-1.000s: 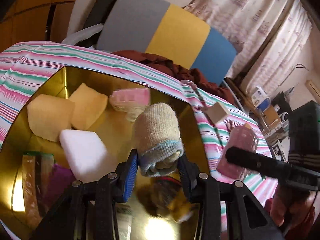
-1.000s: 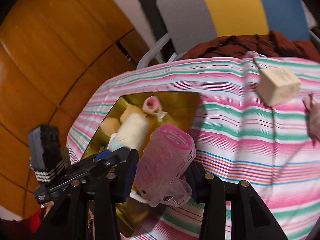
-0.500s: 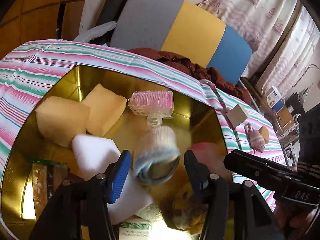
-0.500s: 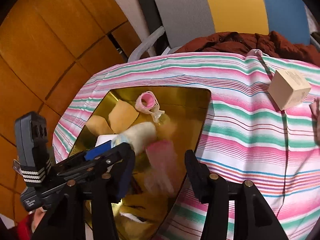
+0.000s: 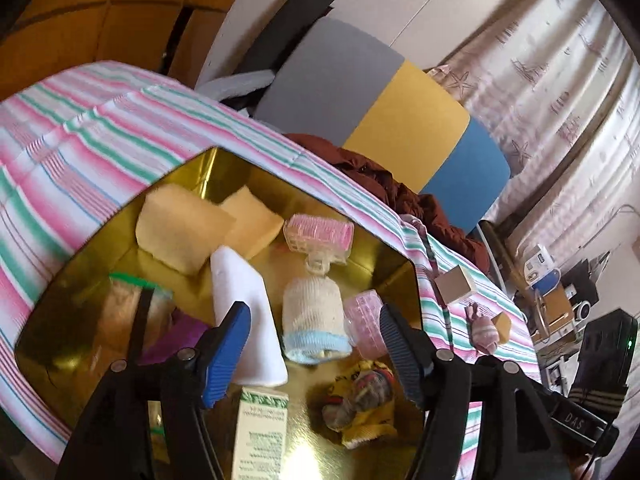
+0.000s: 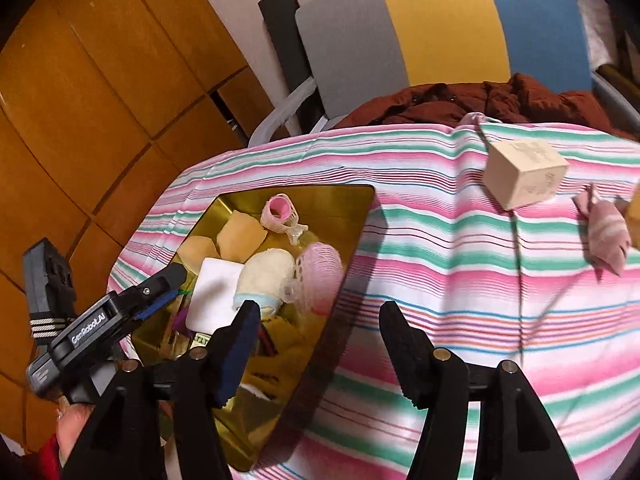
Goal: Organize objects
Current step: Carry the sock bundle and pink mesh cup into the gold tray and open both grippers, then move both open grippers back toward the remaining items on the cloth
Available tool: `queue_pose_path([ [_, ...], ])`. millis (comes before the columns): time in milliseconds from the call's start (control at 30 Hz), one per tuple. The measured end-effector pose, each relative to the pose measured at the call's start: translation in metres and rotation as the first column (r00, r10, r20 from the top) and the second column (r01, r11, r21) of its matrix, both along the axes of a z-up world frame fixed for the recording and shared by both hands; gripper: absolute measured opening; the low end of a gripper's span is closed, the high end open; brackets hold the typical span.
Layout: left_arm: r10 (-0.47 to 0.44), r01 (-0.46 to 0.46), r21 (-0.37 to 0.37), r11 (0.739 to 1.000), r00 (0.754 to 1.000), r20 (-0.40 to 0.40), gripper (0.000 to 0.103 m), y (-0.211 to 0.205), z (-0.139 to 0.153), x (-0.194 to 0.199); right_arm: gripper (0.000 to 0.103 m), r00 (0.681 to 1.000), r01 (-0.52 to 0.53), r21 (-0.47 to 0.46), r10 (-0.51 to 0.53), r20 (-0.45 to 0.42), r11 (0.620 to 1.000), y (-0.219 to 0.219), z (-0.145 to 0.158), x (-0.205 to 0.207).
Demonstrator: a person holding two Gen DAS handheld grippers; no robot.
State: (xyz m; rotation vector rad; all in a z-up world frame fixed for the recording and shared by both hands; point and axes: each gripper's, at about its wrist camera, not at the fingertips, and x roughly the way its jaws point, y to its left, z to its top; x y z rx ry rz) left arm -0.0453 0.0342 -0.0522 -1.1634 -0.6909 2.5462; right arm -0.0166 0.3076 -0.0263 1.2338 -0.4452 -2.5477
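Note:
A gold tin (image 5: pixel 200 172) (image 6: pixel 352 232) sits on the striped cloth. In it lie a rolled cream sock (image 5: pixel 314 316) (image 6: pixel 262 272), a pink hair roller (image 5: pixel 362 322) (image 6: pixel 318 276), a second pink roller (image 5: pixel 320 238) (image 6: pixel 280 212), yellow sponges (image 5: pixel 180 232), a white sponge (image 5: pixel 244 308) (image 6: pixel 214 292) and a yellow sock (image 5: pixel 364 404). My left gripper (image 5: pixel 314 354) is open and empty above the tin. My right gripper (image 6: pixel 320 348) is open and empty over the tin's right edge. A cardboard cube (image 6: pixel 524 178) (image 5: pixel 454 284) and a pink striped sock (image 6: pixel 608 236) (image 5: pixel 484 330) lie on the cloth.
A small green-and-white box (image 5: pixel 260 428) and a packet (image 5: pixel 128 308) lie in the tin's near part. A grey, yellow and blue chair (image 6: pixel 440 28) with a brown jacket (image 6: pixel 480 100) stands behind the table. Wood panelling (image 6: pixel 100 80) is at the left.
Both grippers opened. The cream sock dropped from the left gripper and the pink roller from the right gripper; both now lie in the tin. Both grippers drew back.

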Motion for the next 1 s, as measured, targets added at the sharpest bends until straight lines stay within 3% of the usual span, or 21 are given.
queue_pose_path([
  [333, -0.114, 0.112, -0.060, 0.992, 0.993, -0.024, 0.068, 0.040, 0.005, 0.015, 0.069, 0.997, 0.076, -0.001, -0.076, 0.016, 0.997, 0.037, -0.007, 0.024],
  [700, -0.342, 0.327, -0.187, 0.926, 0.938, -0.059, 0.071, 0.104, 0.013, 0.041, 0.069, 0.985, 0.158, 0.007, -0.158, 0.064, 0.987, 0.079, -0.022, 0.044],
  [1000, -0.429, 0.413, -0.211, 0.886, 0.902, -0.038, 0.071, 0.137, 0.014, 0.055, 0.069, 0.962, 0.261, 0.090, -0.267, 0.063, 0.961, 0.112, -0.020, 0.059],
])
